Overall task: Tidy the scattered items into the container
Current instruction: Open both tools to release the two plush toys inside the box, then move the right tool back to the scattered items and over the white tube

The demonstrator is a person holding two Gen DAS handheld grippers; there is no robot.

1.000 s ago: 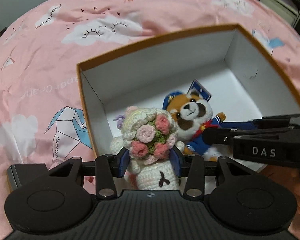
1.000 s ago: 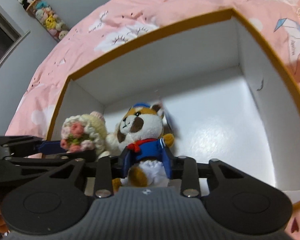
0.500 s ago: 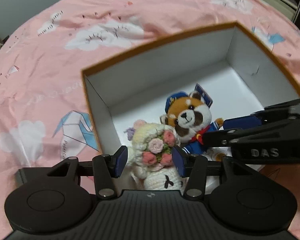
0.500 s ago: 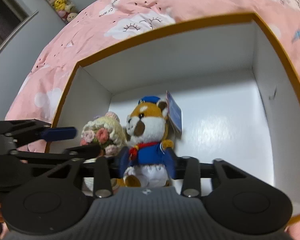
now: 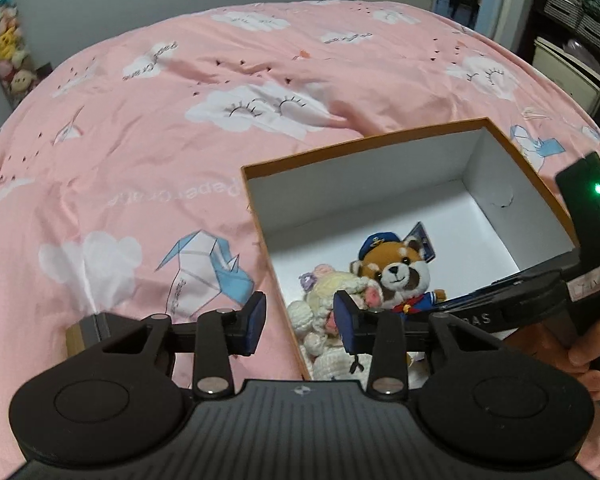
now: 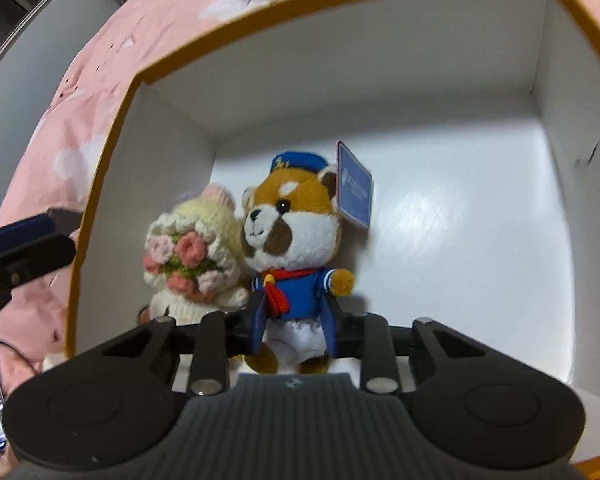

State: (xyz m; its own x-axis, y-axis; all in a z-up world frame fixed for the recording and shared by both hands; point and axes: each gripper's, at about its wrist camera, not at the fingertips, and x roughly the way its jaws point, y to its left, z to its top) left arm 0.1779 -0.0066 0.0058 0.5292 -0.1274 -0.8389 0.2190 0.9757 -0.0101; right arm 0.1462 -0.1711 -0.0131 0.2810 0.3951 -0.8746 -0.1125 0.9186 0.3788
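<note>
An orange-rimmed box (image 5: pixel 380 144) with white inside sits on the pink bed. Inside lie a crocheted cream doll with a flower bouquet (image 5: pixel 320 300) (image 6: pixel 192 256) and a red panda plush in a blue sailor suit (image 5: pixel 396 276) (image 6: pixel 296 240). My left gripper (image 5: pixel 300 322) is open and empty, over the box's left wall, apart from the doll. My right gripper (image 6: pixel 294 320) is inside the box, its jaws against the sides of the plush's lower body; it also shows in the left wrist view (image 5: pixel 512 296).
The pink cloud-print bedcover (image 5: pixel 220 120) lies all around the box. Shelves with baskets (image 5: pixel 572 20) stand at the far right. A rack of small plush toys (image 5: pixel 8 48) stands at the far left.
My left gripper opened, let go of the crocheted doll in the box and drew back up and left. My right gripper lowered the panda plush deeper into the box.
</note>
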